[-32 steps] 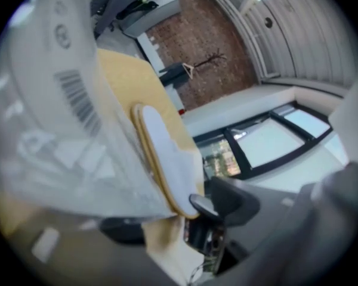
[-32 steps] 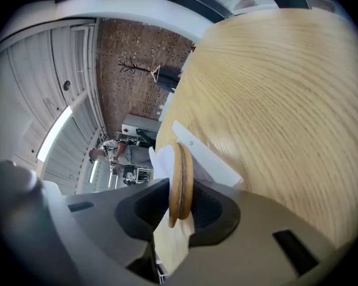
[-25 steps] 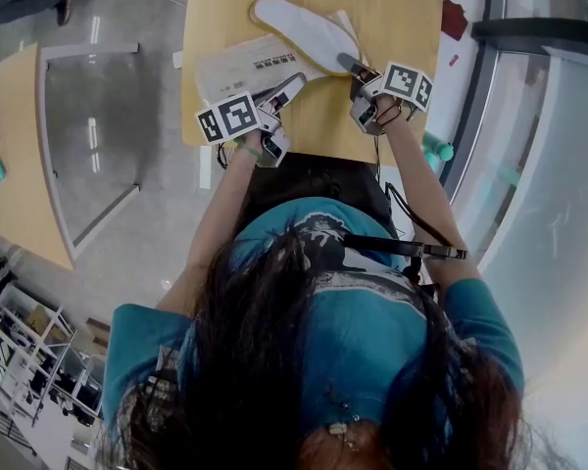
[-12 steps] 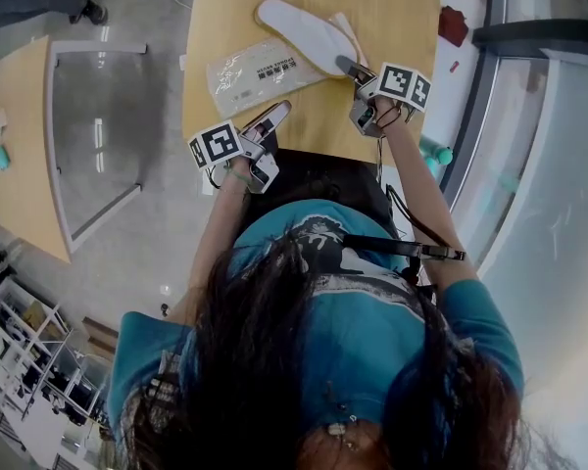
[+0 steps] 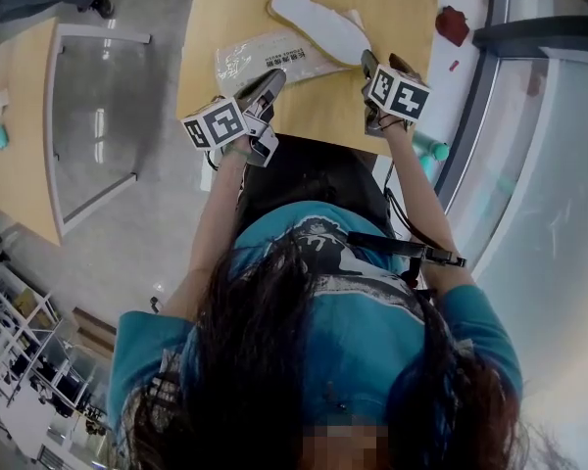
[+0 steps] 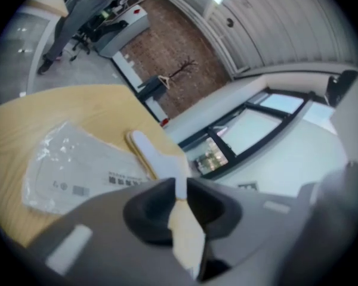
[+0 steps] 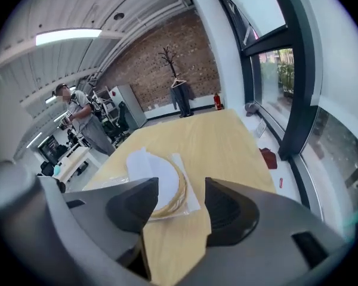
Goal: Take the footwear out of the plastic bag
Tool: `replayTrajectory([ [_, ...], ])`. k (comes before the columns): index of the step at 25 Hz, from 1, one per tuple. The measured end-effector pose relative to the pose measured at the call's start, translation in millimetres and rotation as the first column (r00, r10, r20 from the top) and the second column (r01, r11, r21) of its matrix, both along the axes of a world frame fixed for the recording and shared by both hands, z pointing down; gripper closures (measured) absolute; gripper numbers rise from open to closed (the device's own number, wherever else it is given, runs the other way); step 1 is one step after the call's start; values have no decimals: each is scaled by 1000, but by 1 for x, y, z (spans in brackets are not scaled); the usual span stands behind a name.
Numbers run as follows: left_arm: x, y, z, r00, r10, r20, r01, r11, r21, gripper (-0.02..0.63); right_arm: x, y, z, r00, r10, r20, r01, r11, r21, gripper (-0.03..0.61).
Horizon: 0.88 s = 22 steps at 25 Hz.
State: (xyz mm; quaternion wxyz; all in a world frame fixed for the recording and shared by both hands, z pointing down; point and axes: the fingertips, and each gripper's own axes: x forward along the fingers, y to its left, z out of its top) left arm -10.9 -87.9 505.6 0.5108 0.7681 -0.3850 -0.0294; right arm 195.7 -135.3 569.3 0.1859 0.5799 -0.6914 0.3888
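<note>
One flat white slipper [image 5: 318, 25] lies on the wooden counter [image 5: 407, 8], already outside the clear plastic bag [image 5: 260, 62] and just beside it, overlapping the bag's far edge. A second sole may be stacked beneath it, but I cannot tell.

It looks like a thin disposable slipper: very light, soft enough to bend, and not fragile. It would probably slide on the smooth wood if nudged. The near tip of the sole, or its tan-rimmed edge, seems the best place to pinch, since lying this flat it offers only a thin edge. The bag is limp, glossy film and likely slippery.

The left gripper [image 5: 269, 78] hovers over the bag's near corner. Its jaws are closing, almost together, with only a slit between them and nothing caught there. The slipper sits beyond them, apart.

The right gripper [image 5: 367, 64] is opening, its jaws spread wide and empty. The slipper lies near and straight ahead of them, untouched.
</note>
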Motion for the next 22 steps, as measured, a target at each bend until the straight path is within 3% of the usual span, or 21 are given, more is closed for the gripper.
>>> replayTrajectory([
  [8, 2, 6, -15, 985, 5, 175, -28, 991, 130, 558, -27, 18, -28, 989, -92, 113, 85, 994, 69, 356],
  [13, 1, 15, -23, 975, 8, 222, -50, 982, 181, 576, -51, 43, -43, 961, -168, 219, 152, 984, 90, 357],
  [22, -18, 49, -27, 963, 80, 257, -137, 967, 213, 606, -105, 97, -49, 937, -206, 281, 191, 978, 79, 381],
])
